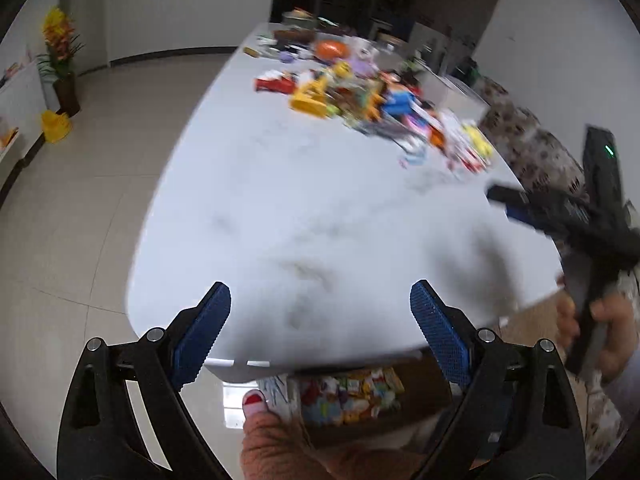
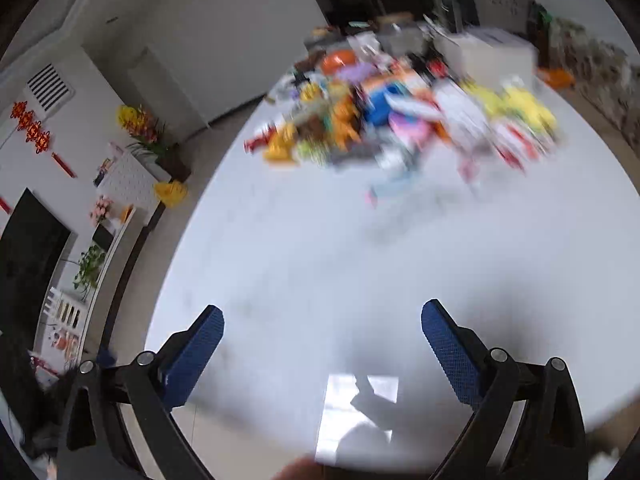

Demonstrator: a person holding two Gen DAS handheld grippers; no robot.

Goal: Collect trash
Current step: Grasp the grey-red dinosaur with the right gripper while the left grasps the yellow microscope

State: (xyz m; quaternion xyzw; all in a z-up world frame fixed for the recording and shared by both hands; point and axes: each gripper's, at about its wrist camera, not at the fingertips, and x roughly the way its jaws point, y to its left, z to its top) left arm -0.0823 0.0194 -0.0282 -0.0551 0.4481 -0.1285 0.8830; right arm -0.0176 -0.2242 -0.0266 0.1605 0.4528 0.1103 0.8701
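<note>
Left hand-held gripper is released, blue pads wide apart, nothing between them; it hangs over the near edge of the white bench. Right hand-held gripper is also released, pads spread wide and empty, above the bare near part of the bench. In the left view the right gripper's black body shows at the right edge, a hand wrapped on its handle.

The trash is a colourful blurred pile of wrappers and packets toward the far end of the bench, well apart from both grippers. Both frames are motion-blurred, so single items can't be told.

Below the near bench edge, a box with more colourful wrappers sits by a foot with a red nail. A flower pot stands on the floor by the far wall.
</note>
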